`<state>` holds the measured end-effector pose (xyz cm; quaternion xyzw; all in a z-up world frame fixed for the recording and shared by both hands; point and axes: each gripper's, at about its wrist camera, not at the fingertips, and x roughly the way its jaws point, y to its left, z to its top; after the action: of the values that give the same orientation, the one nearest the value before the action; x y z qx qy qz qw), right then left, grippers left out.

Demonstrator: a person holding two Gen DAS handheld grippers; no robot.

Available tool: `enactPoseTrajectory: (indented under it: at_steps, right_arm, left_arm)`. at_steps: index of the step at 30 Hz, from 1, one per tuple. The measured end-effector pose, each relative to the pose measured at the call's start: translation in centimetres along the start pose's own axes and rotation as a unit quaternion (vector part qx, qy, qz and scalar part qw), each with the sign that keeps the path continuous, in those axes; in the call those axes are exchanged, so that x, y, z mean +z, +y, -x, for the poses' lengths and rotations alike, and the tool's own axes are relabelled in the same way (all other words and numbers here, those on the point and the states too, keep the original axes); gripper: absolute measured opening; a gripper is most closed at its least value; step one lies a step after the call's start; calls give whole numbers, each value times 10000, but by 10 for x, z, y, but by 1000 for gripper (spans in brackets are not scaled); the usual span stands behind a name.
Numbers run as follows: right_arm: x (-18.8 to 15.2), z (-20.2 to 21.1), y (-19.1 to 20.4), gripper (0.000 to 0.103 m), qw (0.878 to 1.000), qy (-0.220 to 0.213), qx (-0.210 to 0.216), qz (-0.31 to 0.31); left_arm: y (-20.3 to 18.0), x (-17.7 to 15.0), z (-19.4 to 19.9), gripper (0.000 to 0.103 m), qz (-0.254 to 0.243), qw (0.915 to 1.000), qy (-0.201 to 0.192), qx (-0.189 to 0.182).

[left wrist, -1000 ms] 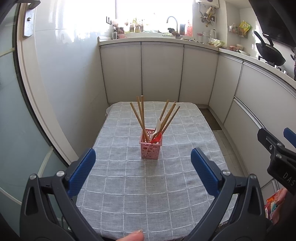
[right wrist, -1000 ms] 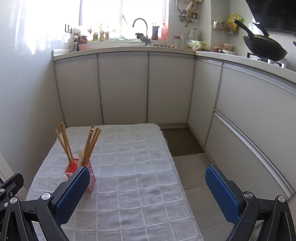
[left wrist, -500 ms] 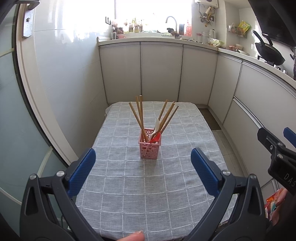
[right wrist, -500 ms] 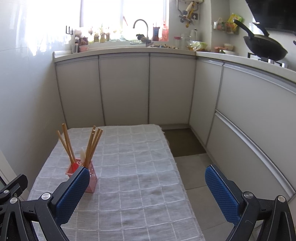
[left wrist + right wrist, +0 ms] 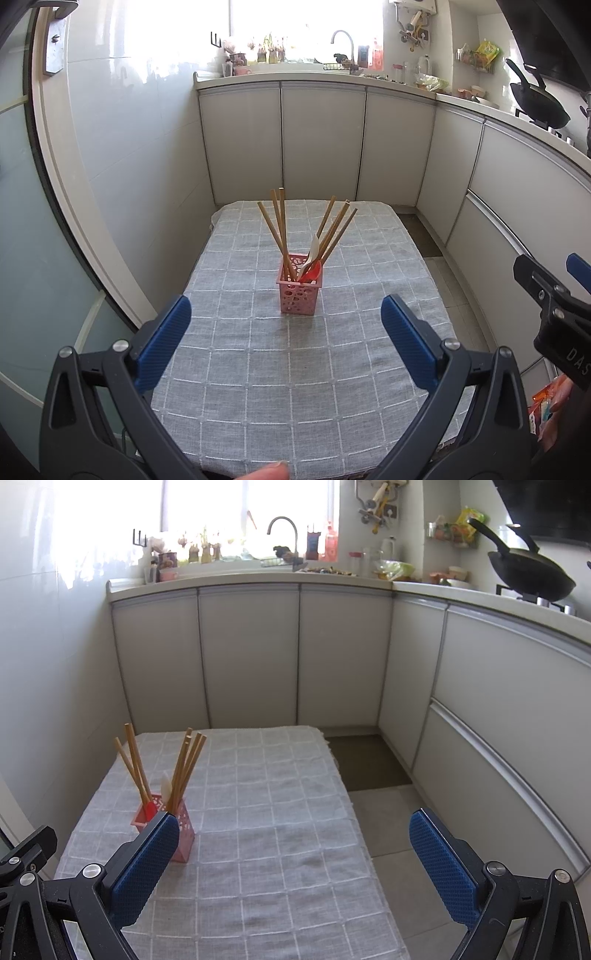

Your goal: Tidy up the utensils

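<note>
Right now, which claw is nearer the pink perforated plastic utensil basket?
Left, by a small margin as far as the views show. The left claw faces the pink perforated plastic utensil basket head-on, short of it; the right claw sits off to the basket's right. Both open.

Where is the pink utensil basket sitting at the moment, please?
In the left wrist view the pink utensil basket stands upright near the middle of the grey checked tablecloth, ahead of the open left tool, holding the chopsticks.
</note>
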<state>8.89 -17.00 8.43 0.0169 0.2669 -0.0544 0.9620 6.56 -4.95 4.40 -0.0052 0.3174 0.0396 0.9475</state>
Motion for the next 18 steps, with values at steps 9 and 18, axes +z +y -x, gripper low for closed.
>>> enactPoseTrajectory:
  at_steps: [9,18]
  right_arm:
    - [0,0,1,102,10000,13,2,10]
    - [-2,-1,1,102,10000,29,24,27]
  left_arm:
    - [0,-1,0,102,-1,10000,7,13]
    - [0,-3,-1,102,-13,10000,11,46]
